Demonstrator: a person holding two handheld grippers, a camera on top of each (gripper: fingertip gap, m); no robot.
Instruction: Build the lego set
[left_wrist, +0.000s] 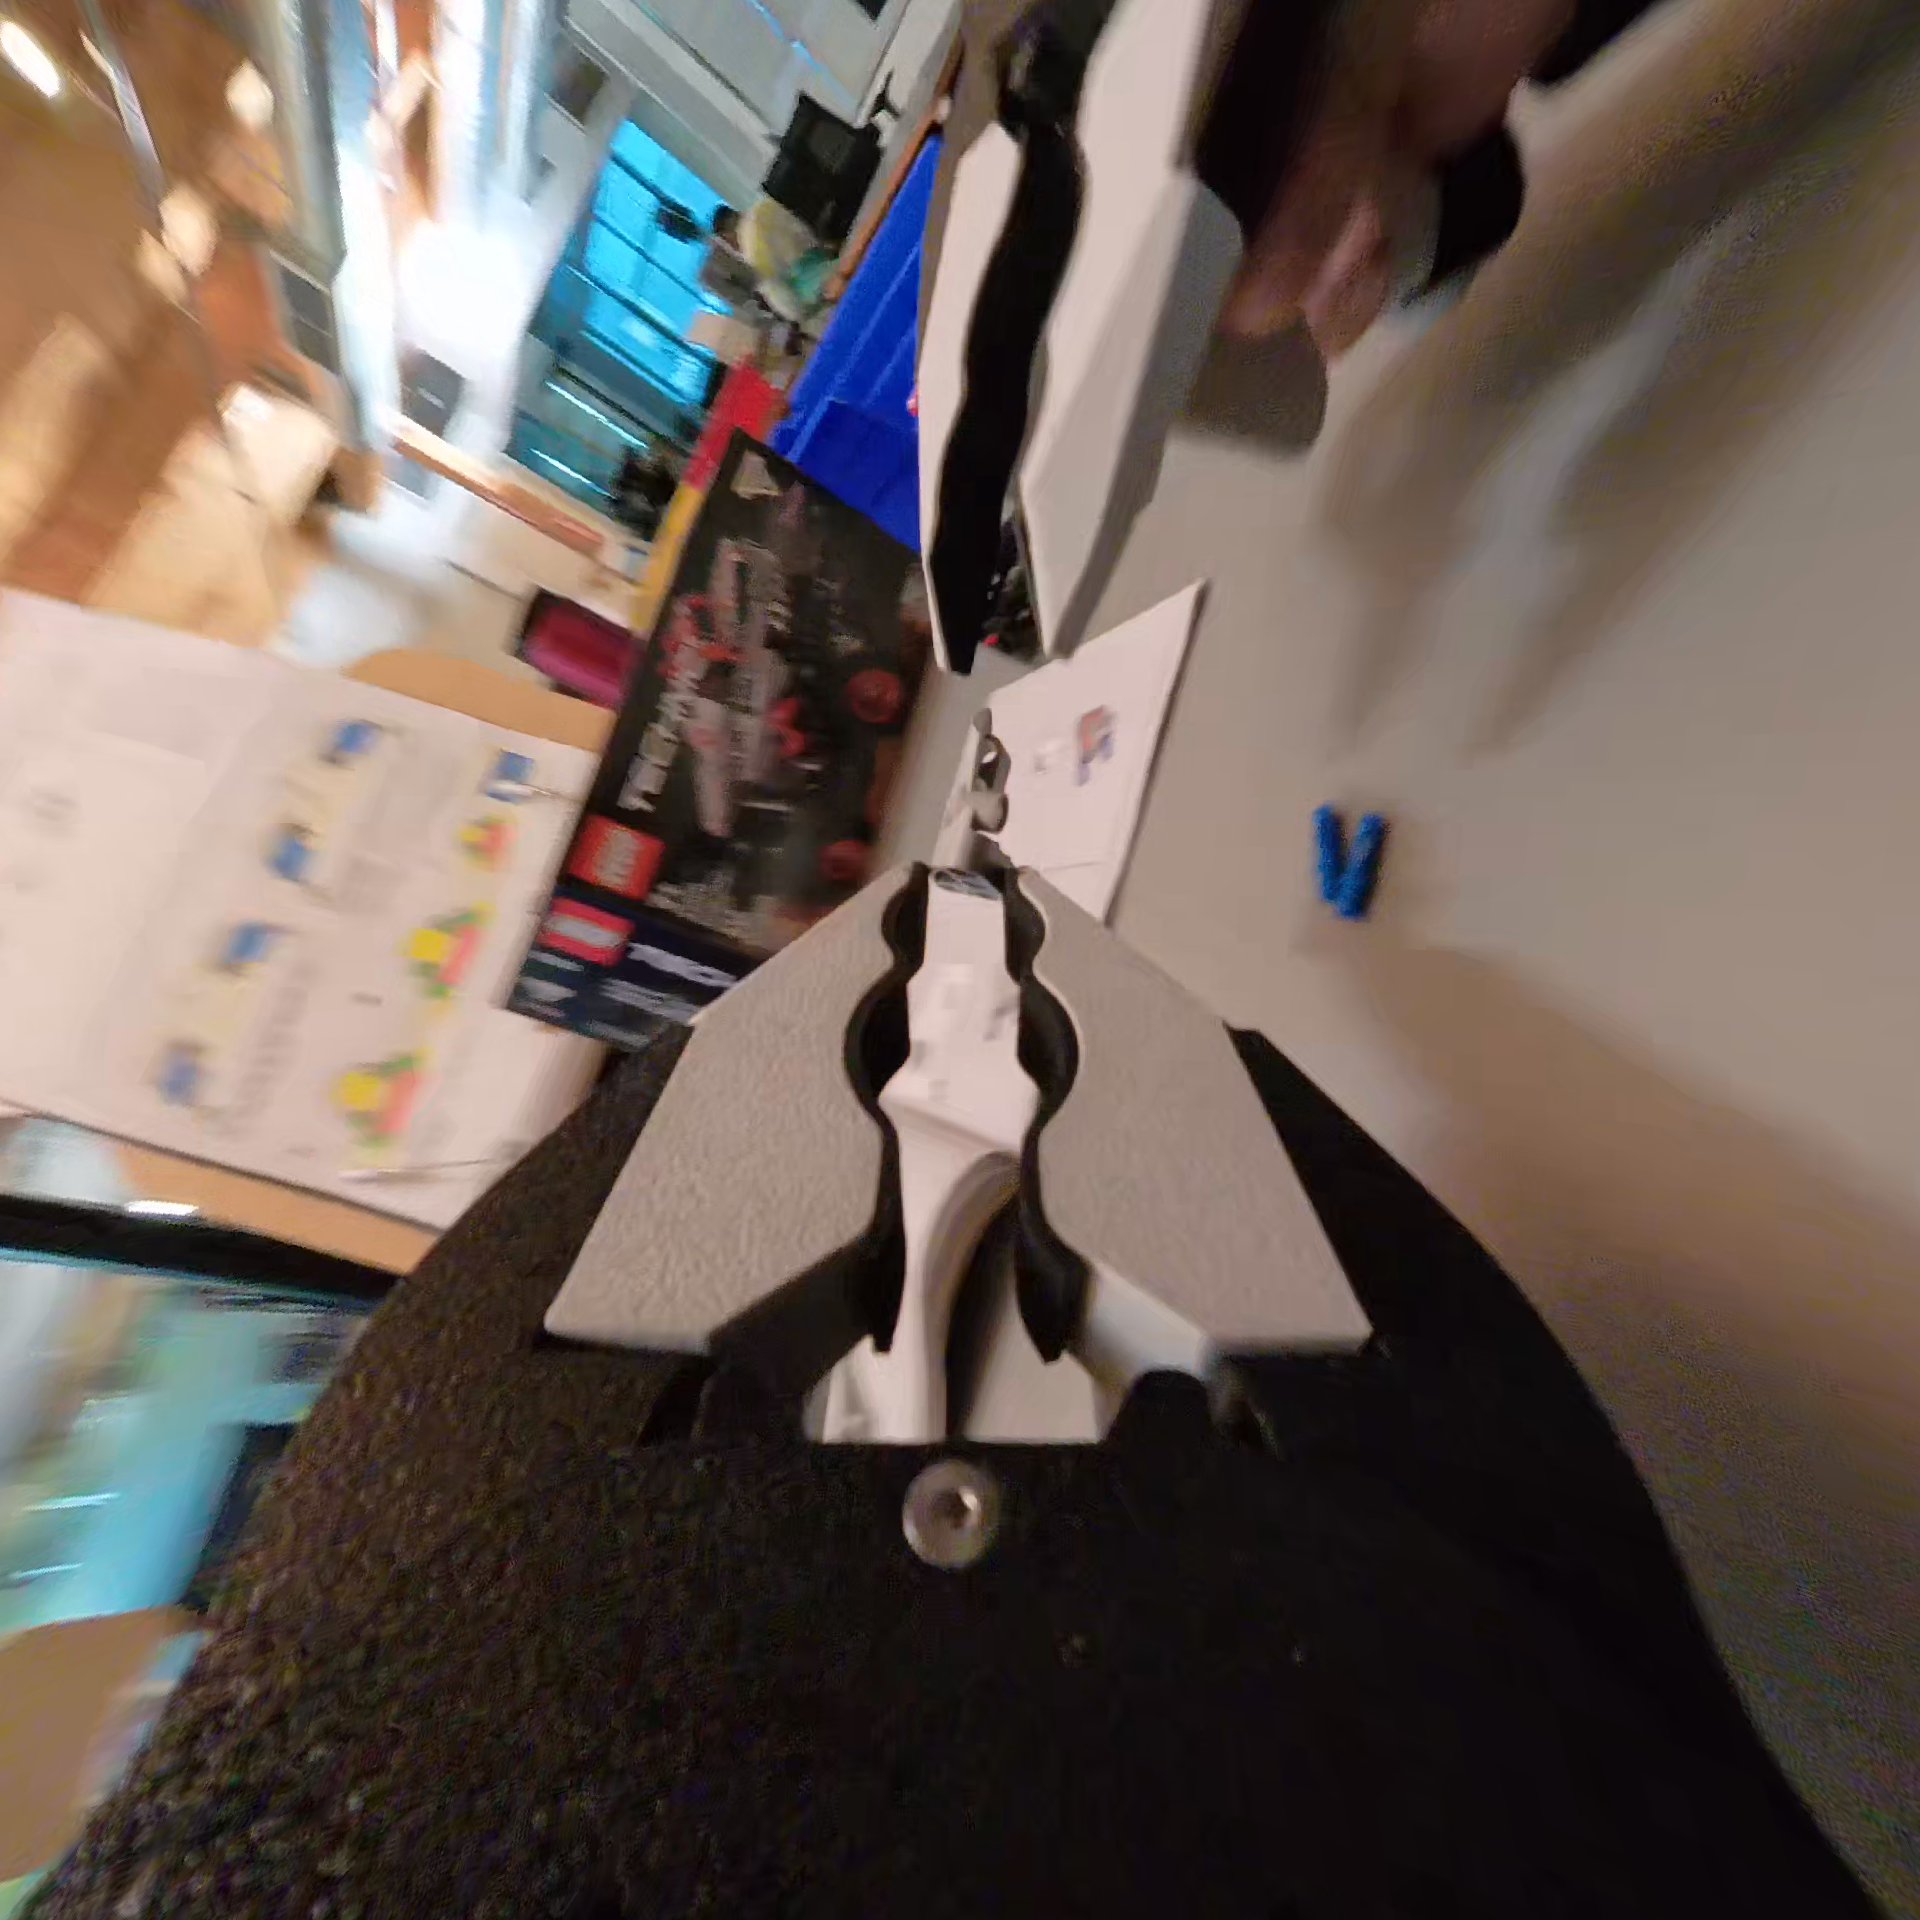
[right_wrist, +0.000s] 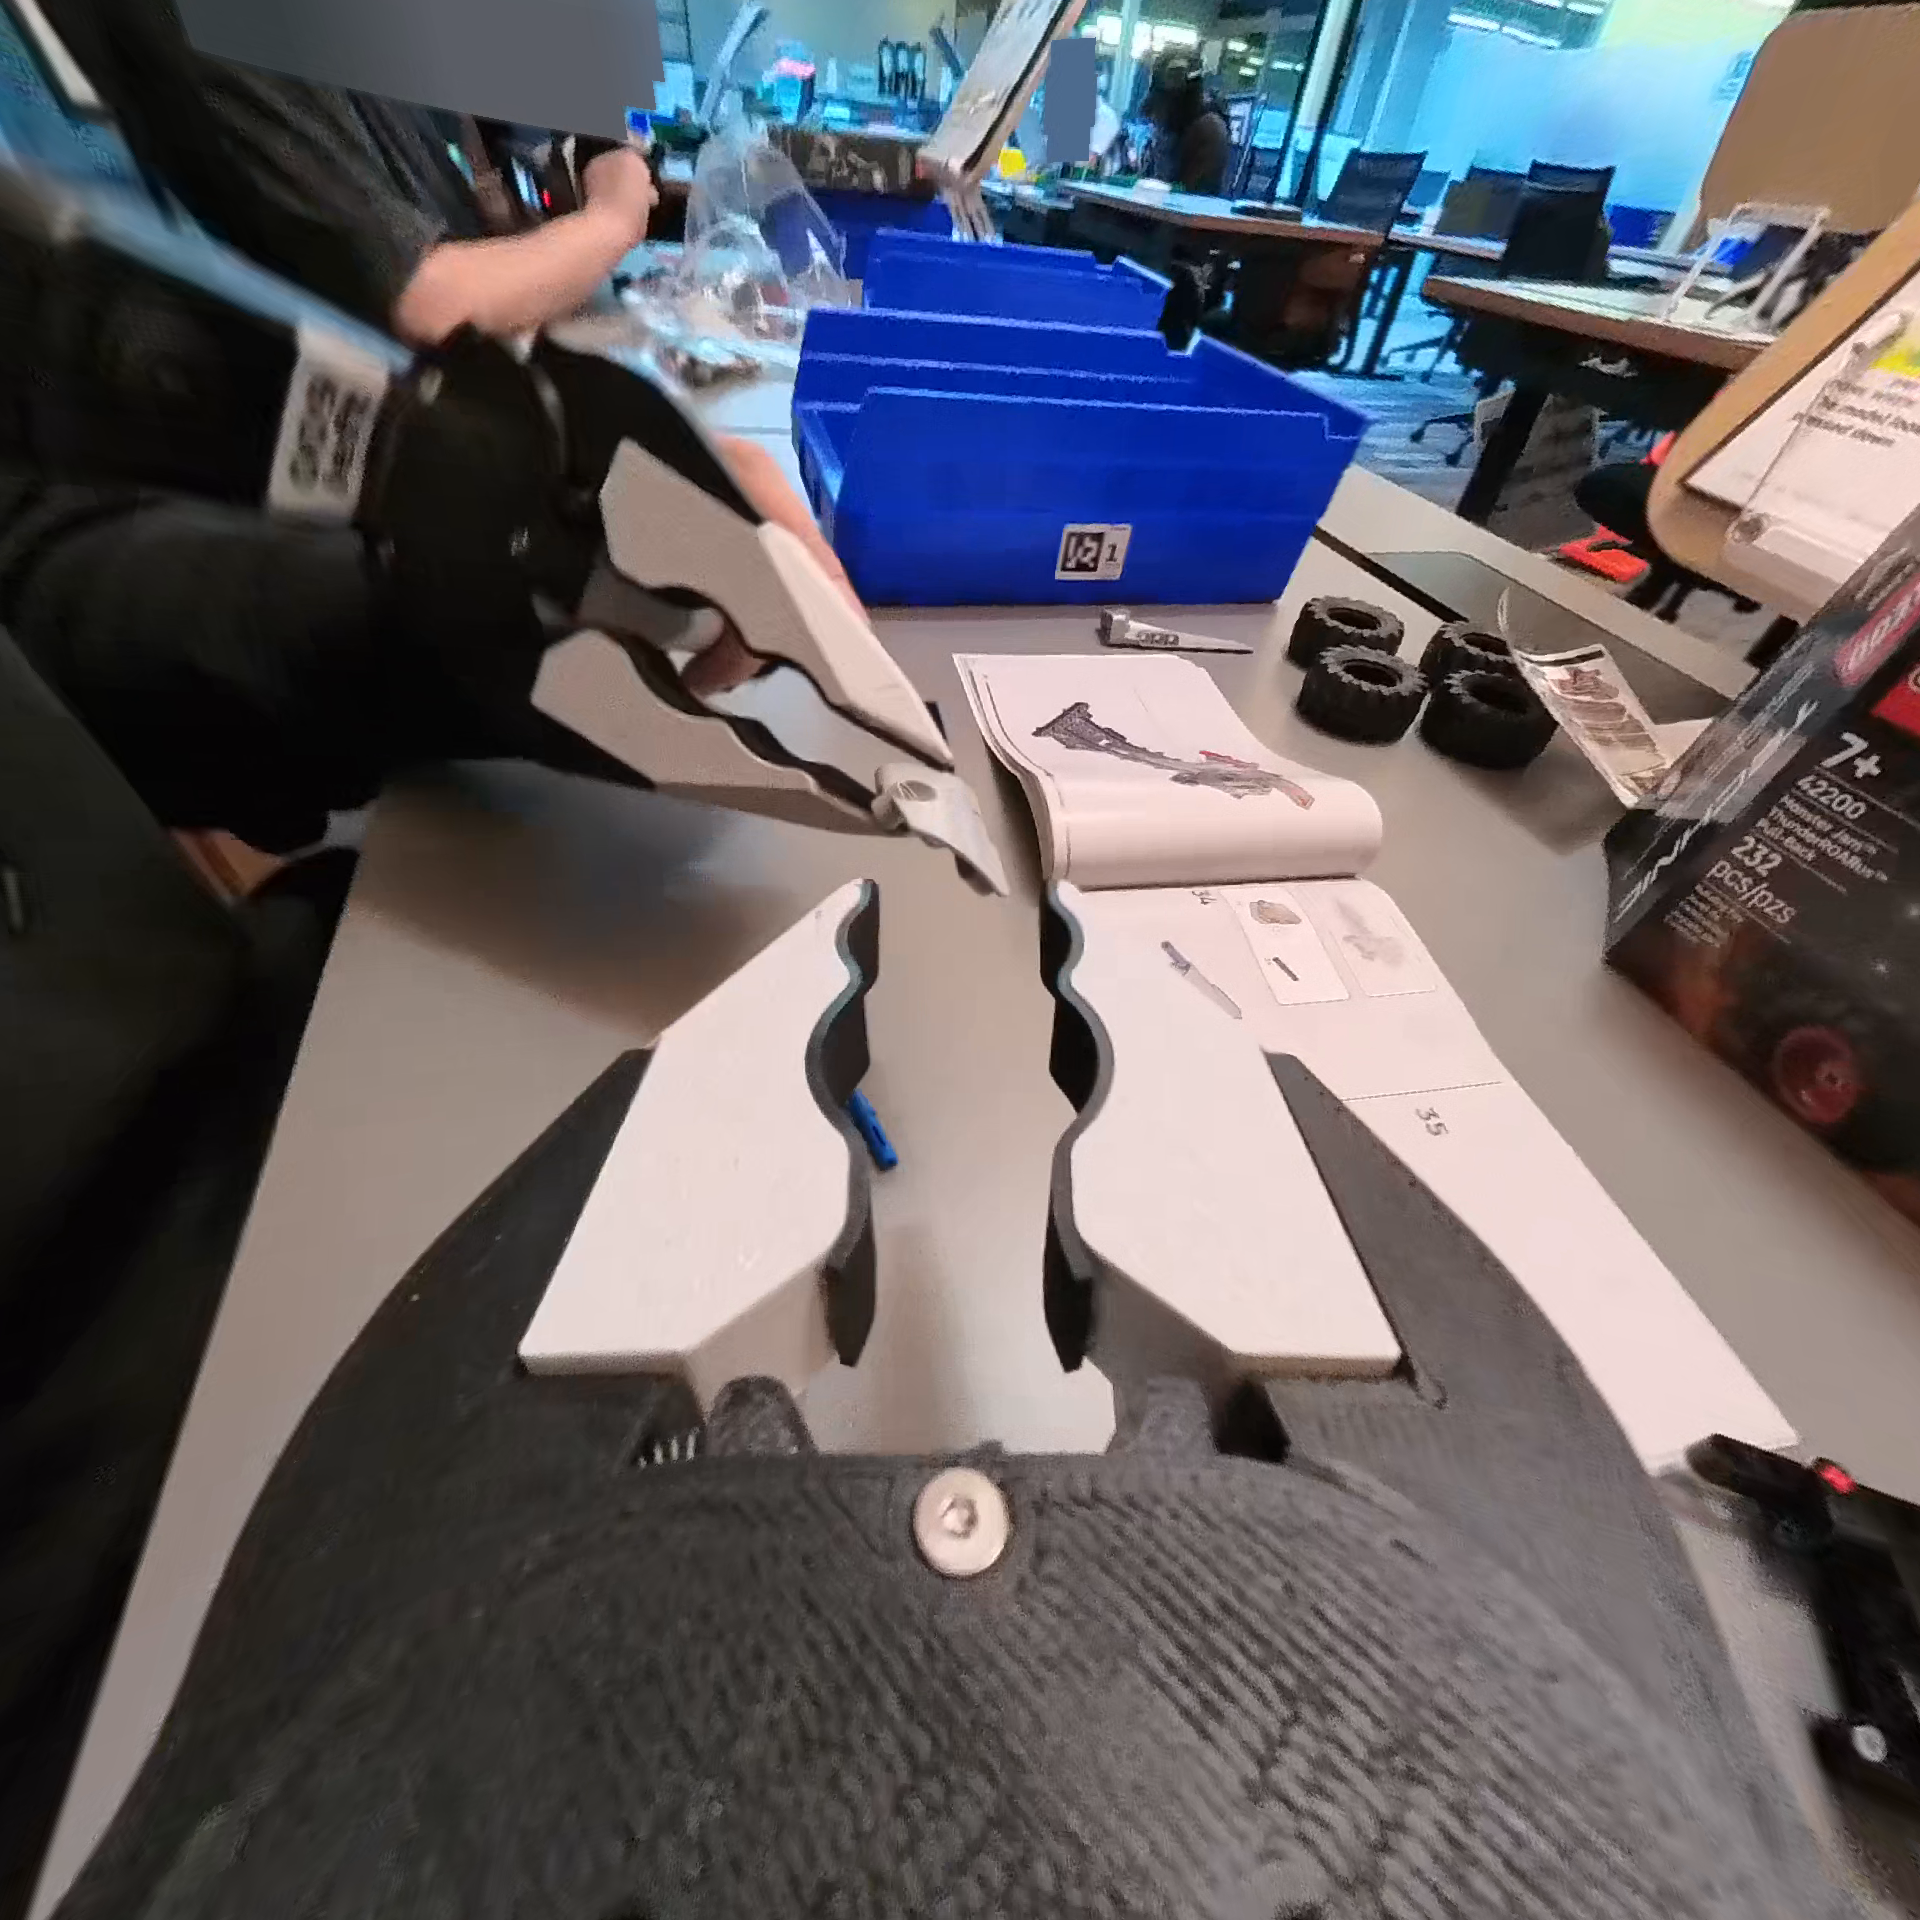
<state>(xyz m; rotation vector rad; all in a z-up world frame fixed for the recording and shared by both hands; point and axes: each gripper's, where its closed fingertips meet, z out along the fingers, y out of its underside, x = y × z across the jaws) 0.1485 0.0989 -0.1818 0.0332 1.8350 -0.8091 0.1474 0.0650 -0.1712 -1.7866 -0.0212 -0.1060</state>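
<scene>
Two blue bins (right_wrist: 1060, 457) stand one behind the other at the far side of the grey table (right_wrist: 499, 987). Their contents cannot be seen from either view. A dark set box (right_wrist: 1787, 904) stands at the right edge of the table; it appears closed.

Item count on the table:
- Four black tyres (right_wrist: 1413, 691), grouped far right, between the bins and the box.
- One open instruction booklet (right_wrist: 1195, 800), in the centre, its pages curled over.
- One grey wedge tool (right_wrist: 1164, 632), just in front of the near bin.
- One curled sticker sheet (right_wrist: 1590, 717), beside the tyres.
- Blue pegs (left_wrist: 1345, 857), lying near the right hand-held gripper; two show in the left wrist view.

The left hand-held gripper (right_wrist: 914, 784) is clenched on a light grey piece (right_wrist: 940, 821). This piece is flat and angular, with a round hole near the held end, and tapers to a point. It is held above the table, just left of the booklet.

The right hand-held gripper (right_wrist: 956, 935) is released; its fingers stand apart with nothing between them. It is positioned over the table, near the booklet's lower page.

A black assembly (right_wrist: 1829, 1558) with a red part lies at the near right edge.
</scene>
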